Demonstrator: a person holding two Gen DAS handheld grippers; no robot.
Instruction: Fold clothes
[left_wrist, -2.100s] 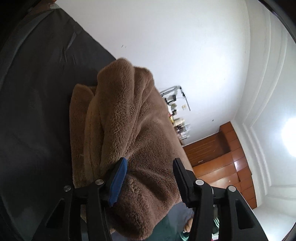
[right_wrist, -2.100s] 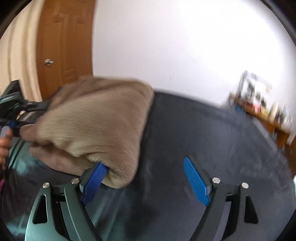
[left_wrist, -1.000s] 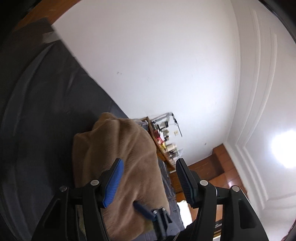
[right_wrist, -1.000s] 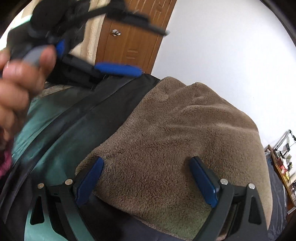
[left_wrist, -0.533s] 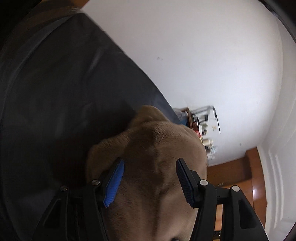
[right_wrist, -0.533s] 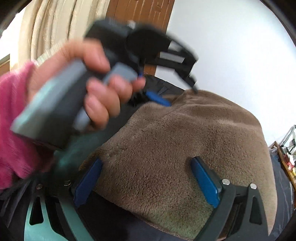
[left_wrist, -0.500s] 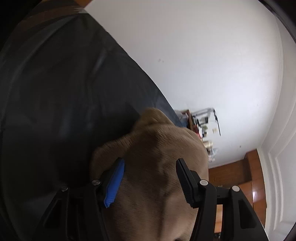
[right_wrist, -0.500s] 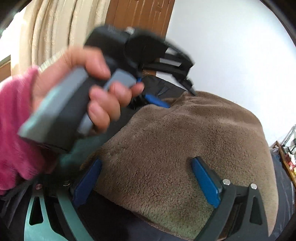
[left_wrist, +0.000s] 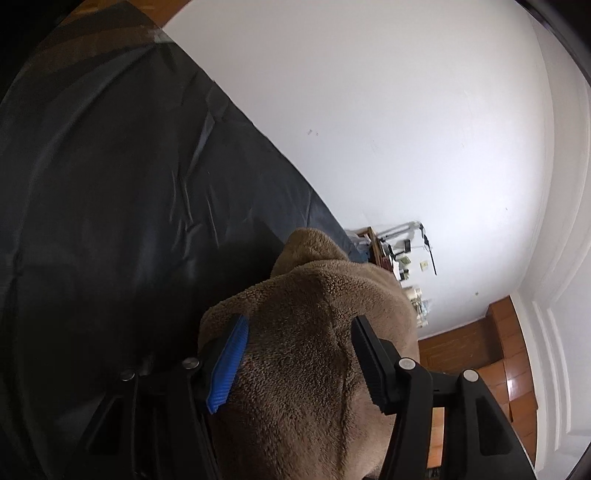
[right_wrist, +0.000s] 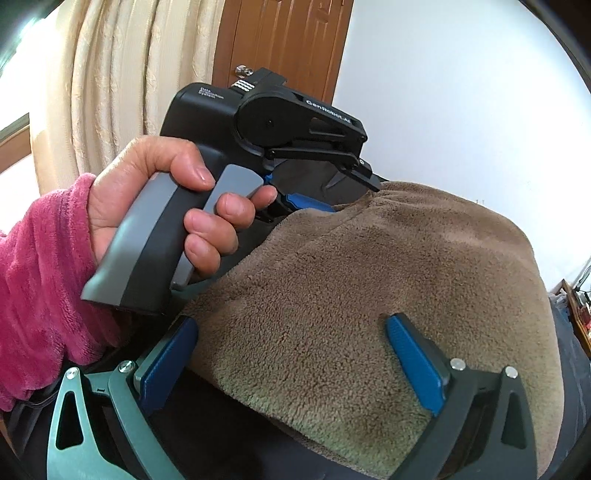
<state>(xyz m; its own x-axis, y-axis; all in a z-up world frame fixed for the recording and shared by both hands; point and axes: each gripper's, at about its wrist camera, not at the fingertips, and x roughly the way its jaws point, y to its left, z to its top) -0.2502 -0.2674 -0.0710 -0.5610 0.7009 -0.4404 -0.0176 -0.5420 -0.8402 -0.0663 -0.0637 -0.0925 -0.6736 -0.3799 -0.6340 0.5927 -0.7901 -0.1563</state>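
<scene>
A folded brown fleece garment (left_wrist: 314, 350) lies on a dark bedcover (left_wrist: 110, 184). My left gripper (left_wrist: 301, 321) stands half open over one corner, and the fleece bulges up between its fingers; its pads do not clamp the fabric. The right wrist view shows the same left gripper (right_wrist: 343, 194), held by a hand (right_wrist: 166, 184), at the far left corner of the garment (right_wrist: 369, 277). My right gripper (right_wrist: 291, 323) is wide open and straddles the near edge, with fleece between its blue pads and nothing gripped.
A pink sleeve (right_wrist: 37, 277) reaches in from the left. Behind it are a cream curtain (right_wrist: 122, 74) and a wooden door (right_wrist: 280, 48). A cluttered shelf (left_wrist: 402, 258) stands past the bed against the white wall. Dark bedcover stretches left of the garment.
My left gripper has come down from above onto the garment's far corner and then stopped. The right gripper has stayed at the near edge, its jaws a little wider.
</scene>
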